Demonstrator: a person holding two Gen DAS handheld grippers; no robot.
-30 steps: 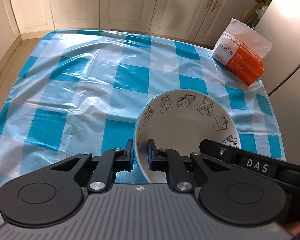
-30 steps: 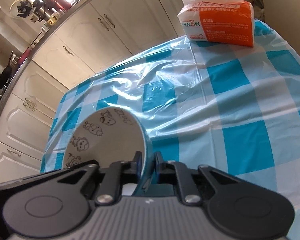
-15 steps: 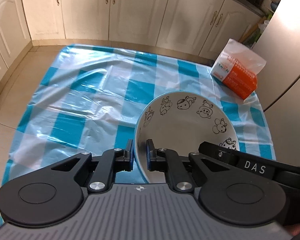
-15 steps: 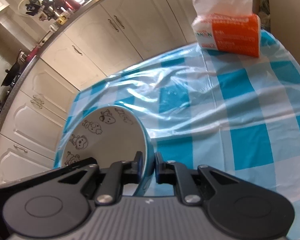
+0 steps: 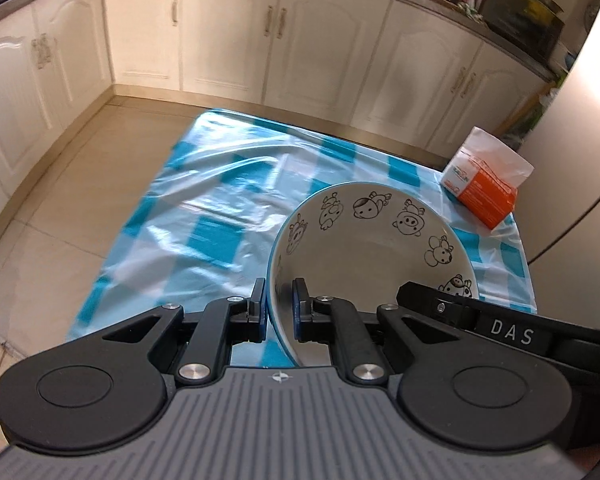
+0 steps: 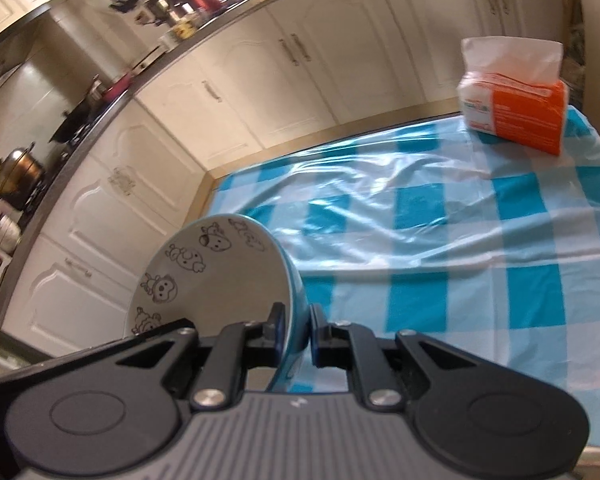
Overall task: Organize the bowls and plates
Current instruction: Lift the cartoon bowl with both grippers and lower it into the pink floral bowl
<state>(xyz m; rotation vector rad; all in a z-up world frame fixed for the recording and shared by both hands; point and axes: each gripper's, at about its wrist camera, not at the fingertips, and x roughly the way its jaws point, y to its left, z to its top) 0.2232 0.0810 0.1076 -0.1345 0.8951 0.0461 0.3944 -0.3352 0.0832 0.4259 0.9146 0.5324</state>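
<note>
- The left gripper (image 5: 279, 304) is clamping the left edge of the bowl (image 5: 372, 248), one pad inside the wall and one outside, fingers drawn narrow on it.
- The bowl, grey inside with cartoon animals drawn round the wall and blue outside, is hanging in the air above the table, clear of the blue-and-white checked tablecloth (image 5: 220, 216).
- The right gripper (image 6: 294, 330) is pinching the opposite edge of the same bowl (image 6: 220, 280), its fingers likewise narrow with the wall between the pads; in the left wrist view its black body, marked DAS, is showing at the bowl's right.
- The tablecloth (image 6: 440, 248) is lying wrinkled and shiny across the table beneath.
- An orange-and-white tissue pack (image 5: 482, 188) is sitting at the far right corner of the table, well apart from the bowl; the right wrist view shows it (image 6: 516, 112) too.
- Cream cabinets (image 5: 228, 40) are lining the walls beyond the table.
</note>
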